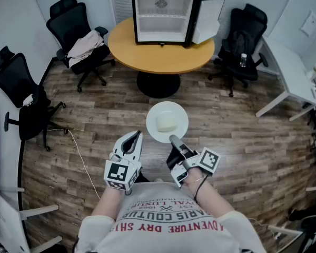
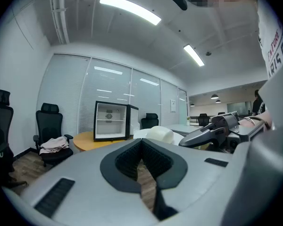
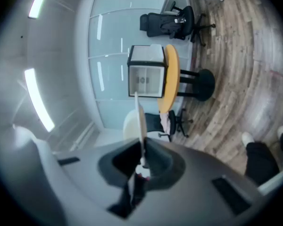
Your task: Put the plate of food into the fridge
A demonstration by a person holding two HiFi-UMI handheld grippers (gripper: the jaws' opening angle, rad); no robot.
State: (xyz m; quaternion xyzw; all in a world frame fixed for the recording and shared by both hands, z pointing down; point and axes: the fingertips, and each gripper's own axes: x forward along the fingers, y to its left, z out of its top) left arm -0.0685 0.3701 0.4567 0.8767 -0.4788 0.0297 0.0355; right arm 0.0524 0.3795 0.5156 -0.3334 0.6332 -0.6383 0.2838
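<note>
A white plate with a pale block of food hangs level above the wooden floor. My right gripper is shut on the plate's near rim. In the right gripper view the plate shows edge-on between the jaws of the right gripper, with the food to its left. My left gripper is just left of the plate, shut and holding nothing. The small black fridge stands on the round table ahead, its door swung open to the right. In the left gripper view, the left gripper points towards the fridge.
Black office chairs stand at the left, far left and right of the table; one holds a cloth. A white desk is at the right. A cable lies on the floor.
</note>
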